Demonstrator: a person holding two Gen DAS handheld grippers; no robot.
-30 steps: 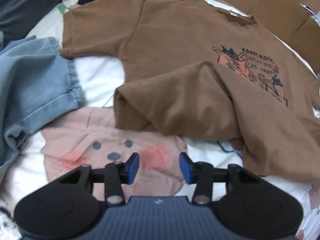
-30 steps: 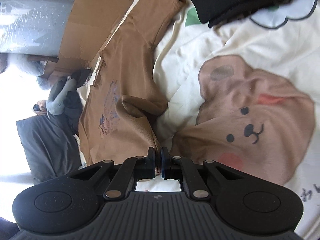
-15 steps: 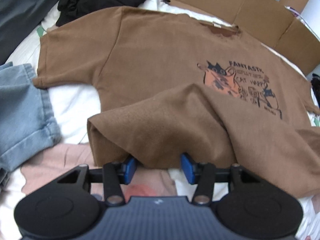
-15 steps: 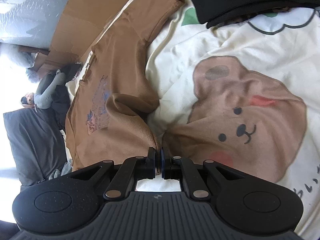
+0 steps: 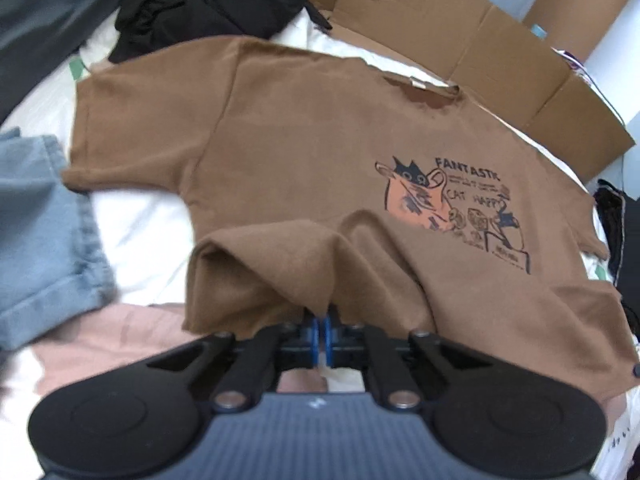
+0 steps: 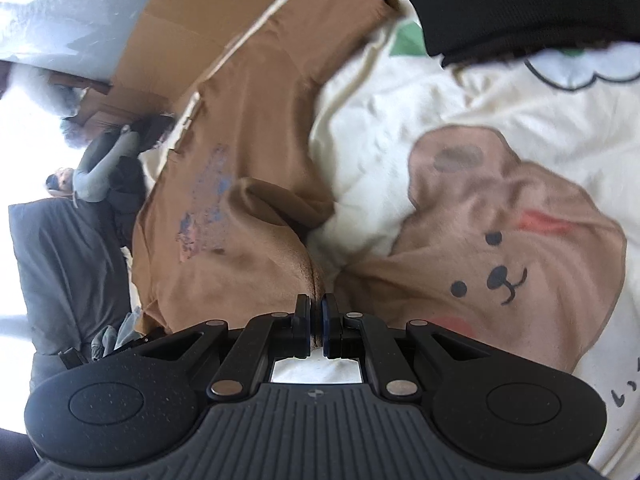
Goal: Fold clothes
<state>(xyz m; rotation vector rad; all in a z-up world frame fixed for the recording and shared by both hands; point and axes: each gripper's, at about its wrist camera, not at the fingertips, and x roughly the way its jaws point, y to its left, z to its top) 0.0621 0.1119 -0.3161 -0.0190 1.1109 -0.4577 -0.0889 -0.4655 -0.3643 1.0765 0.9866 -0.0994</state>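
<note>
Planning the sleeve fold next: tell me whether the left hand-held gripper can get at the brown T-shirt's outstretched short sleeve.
Probably not yet: the left hand-held gripper is shut on the brown T-shirt hem; otherwise nothing covers the sleeve.

Our left gripper point(image 5: 321, 322) was wide open a sec ago w/ nothing between the pads; its jaws have just been closing and we now pinch the near hem fold of the brown T-shirt point(image 5: 304, 152) right at the tips. That fold sat well ahead of the gripper before; now it's bunched up against the fingers & puckered into a ridge, w/ the shirt filling more of our left view. In the right view the shirt edge ahead of the right gripper point(image 6: 316, 308) has shifted a bit, bear blanket point(image 6: 500, 240) too.
</note>
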